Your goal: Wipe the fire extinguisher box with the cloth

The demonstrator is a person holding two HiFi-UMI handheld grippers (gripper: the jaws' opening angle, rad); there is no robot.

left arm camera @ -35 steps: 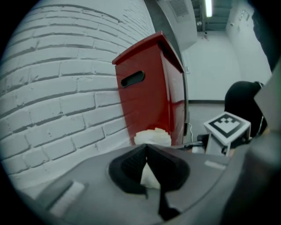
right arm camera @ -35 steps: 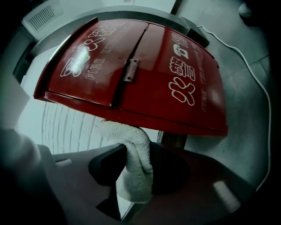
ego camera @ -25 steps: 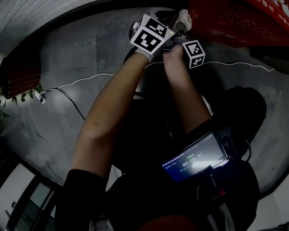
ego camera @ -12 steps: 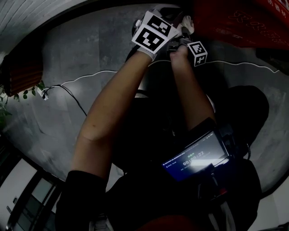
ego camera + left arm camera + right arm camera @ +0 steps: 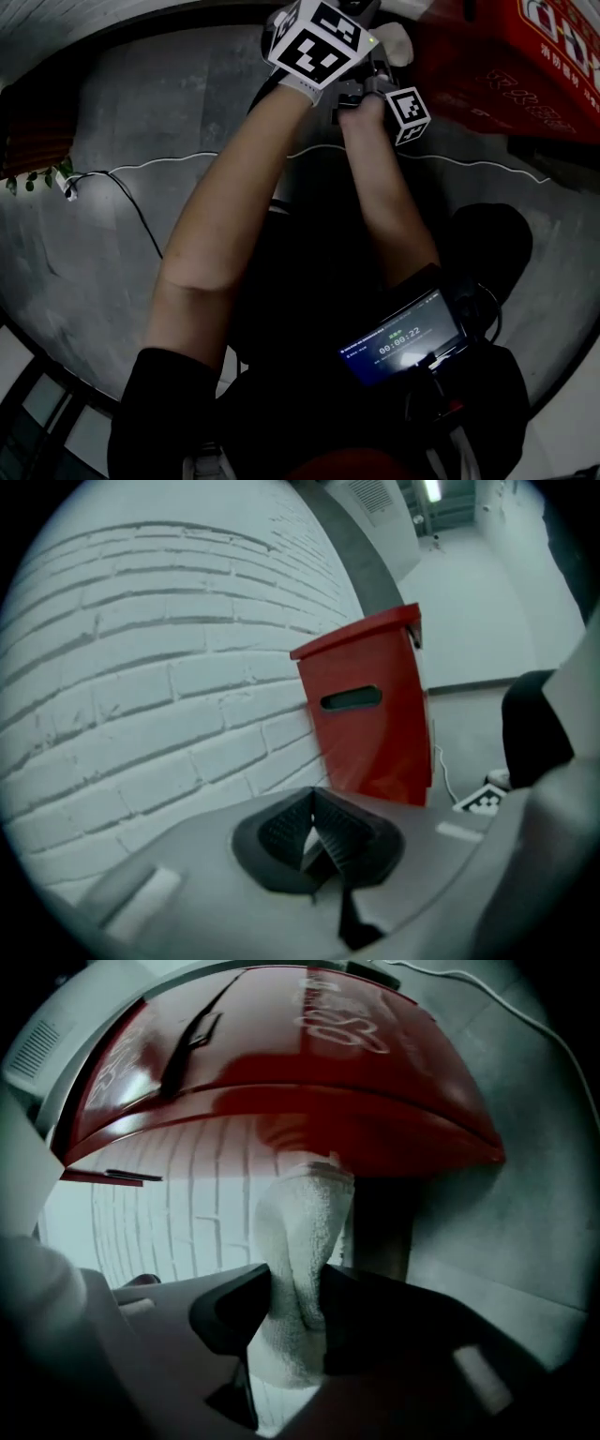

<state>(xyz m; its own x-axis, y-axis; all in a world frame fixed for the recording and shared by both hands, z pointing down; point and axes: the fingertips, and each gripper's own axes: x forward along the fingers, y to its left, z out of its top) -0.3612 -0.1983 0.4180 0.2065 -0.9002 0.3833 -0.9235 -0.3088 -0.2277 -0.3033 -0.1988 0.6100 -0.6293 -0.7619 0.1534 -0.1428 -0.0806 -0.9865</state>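
Red fire extinguisher box [image 5: 281, 1063] against white brick wall [image 5: 141, 667]. White terry cloth [image 5: 295, 1269] clamped in right tongs [image 5: 295, 1302]; cloth's far end right at box's rim, seemingly touching. Left tongs [image 5: 314, 832] pressed together, nothing between them, apart from box, facing box's slotted side. Thin white cable [image 5: 439, 766] on grey floor [image 5: 141, 122] just beside box.

Glossy red fire extinguisher box [image 5: 281, 1082], rough white terry cloth [image 5: 300, 1241], matt painted brick wall [image 5: 141, 667], mottled grey floor [image 5: 141, 112]
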